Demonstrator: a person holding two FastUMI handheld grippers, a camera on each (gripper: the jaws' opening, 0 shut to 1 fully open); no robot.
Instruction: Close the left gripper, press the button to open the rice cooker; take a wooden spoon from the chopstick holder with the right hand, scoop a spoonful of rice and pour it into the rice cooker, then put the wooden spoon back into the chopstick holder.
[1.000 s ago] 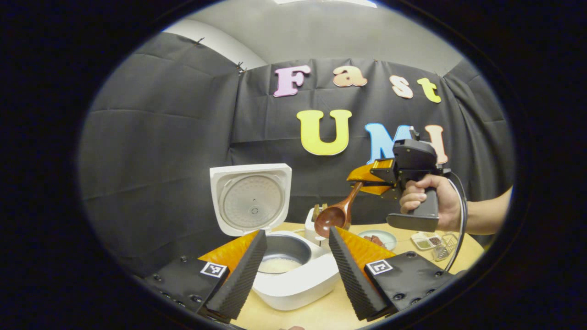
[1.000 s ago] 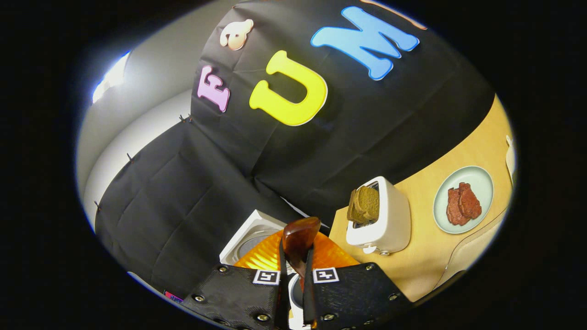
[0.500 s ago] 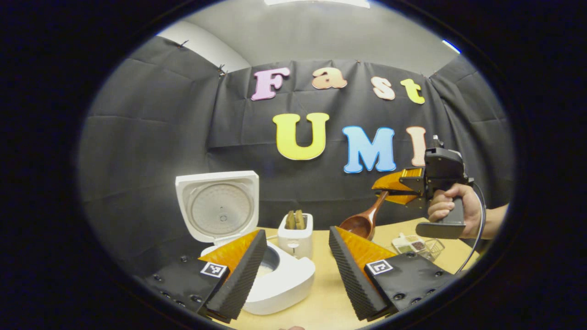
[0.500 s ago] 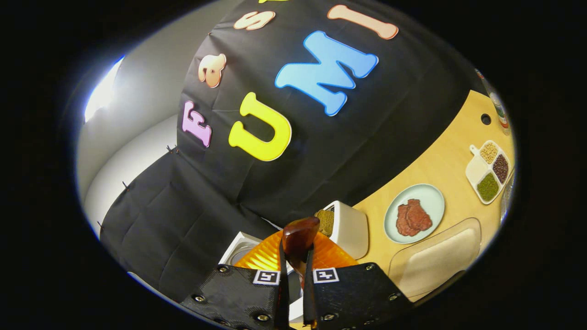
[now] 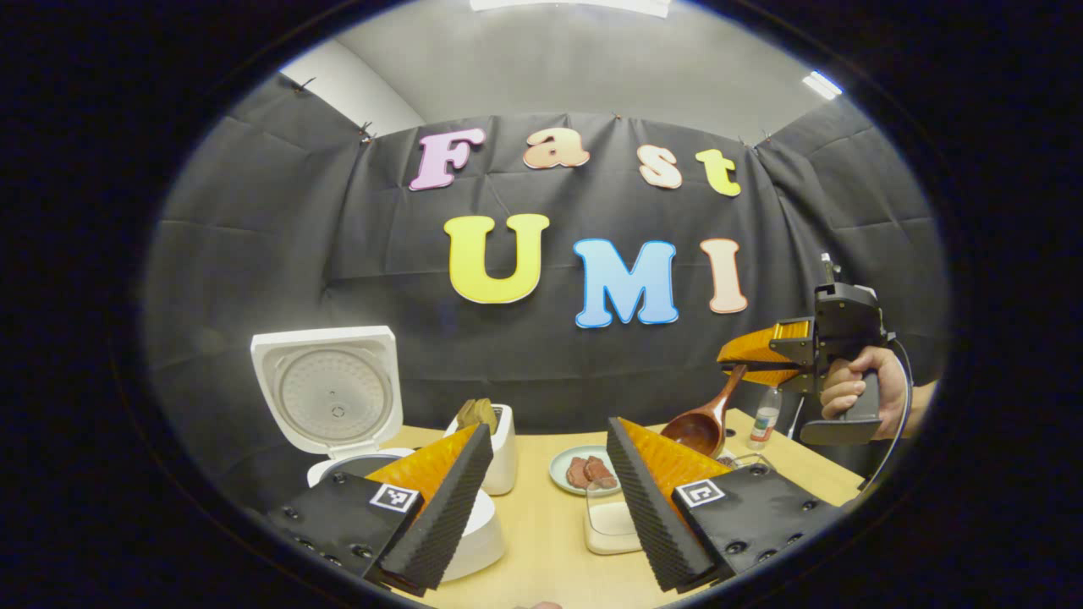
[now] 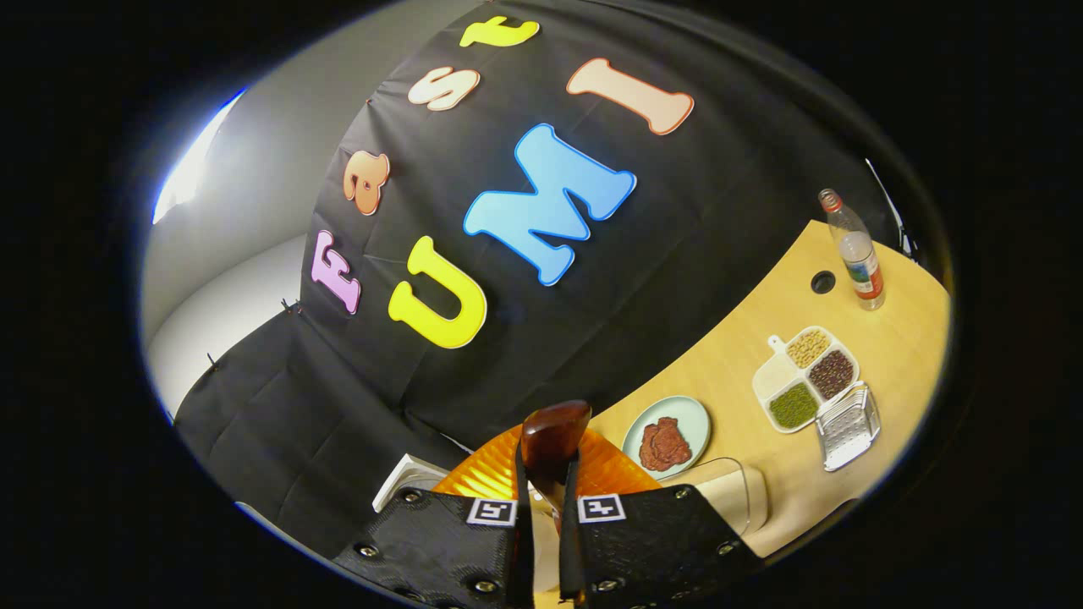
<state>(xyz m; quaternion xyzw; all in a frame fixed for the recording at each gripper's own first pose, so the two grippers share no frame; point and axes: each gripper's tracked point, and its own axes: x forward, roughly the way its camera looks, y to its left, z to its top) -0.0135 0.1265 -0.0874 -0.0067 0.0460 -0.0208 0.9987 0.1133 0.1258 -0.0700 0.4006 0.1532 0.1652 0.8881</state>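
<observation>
Clamped tight on the wooden spoon (image 6: 554,436) handle, right gripper (image 6: 546,495), handle running out along the fingers, bowl hanging down and left in the left gripper view. Chopstick holder (image 6: 848,427) (mesh basket, probably) low to the right ahead, well apart, long axis lying flat. Left gripper (image 5: 550,499) wide open, holding nothing, rice cooker (image 5: 338,406) ahead-left, lid up.
</observation>
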